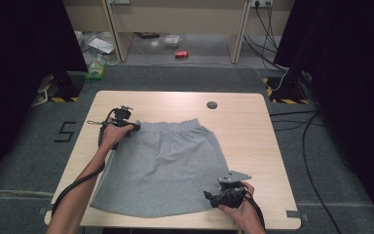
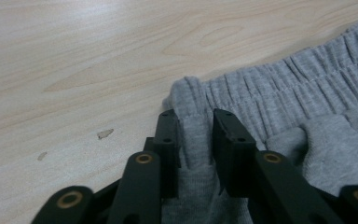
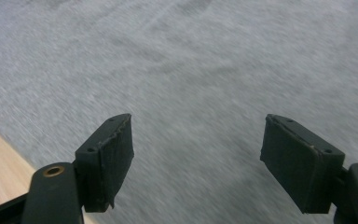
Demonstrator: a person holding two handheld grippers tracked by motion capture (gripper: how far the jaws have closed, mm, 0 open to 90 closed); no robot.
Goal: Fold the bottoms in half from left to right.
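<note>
A wooden table [image 1: 253, 126] seen from above, with grey shorts [image 1: 165, 165] spread flat across its middle, waistband toward the far edge and hem near the person. The person's forearms enter from the bottom, each hand carrying a black two-jaw gripper.

The left gripper [image 1: 135, 127] sits at the far left corner of the waistband [image 2: 279, 79]. In the left gripper view its jaws are pinched narrow on a raised fold of the gathered elastic corner, pads pressing the cloth from both sides, bare wood just beyond.

The right gripper [image 1: 208, 196] hovers over the near right part of the shorts by the hem. In the right gripper view its jaws stand wide apart above flat grey fabric, gripping nothing, with a sliver of table edge at lower left.

The shorts look like soft, light jersey: limp, likely to sag and drape when lifted, not slippery or fragile. The thick elastic corners and the hem corners seem the surest places to pinch
</note>
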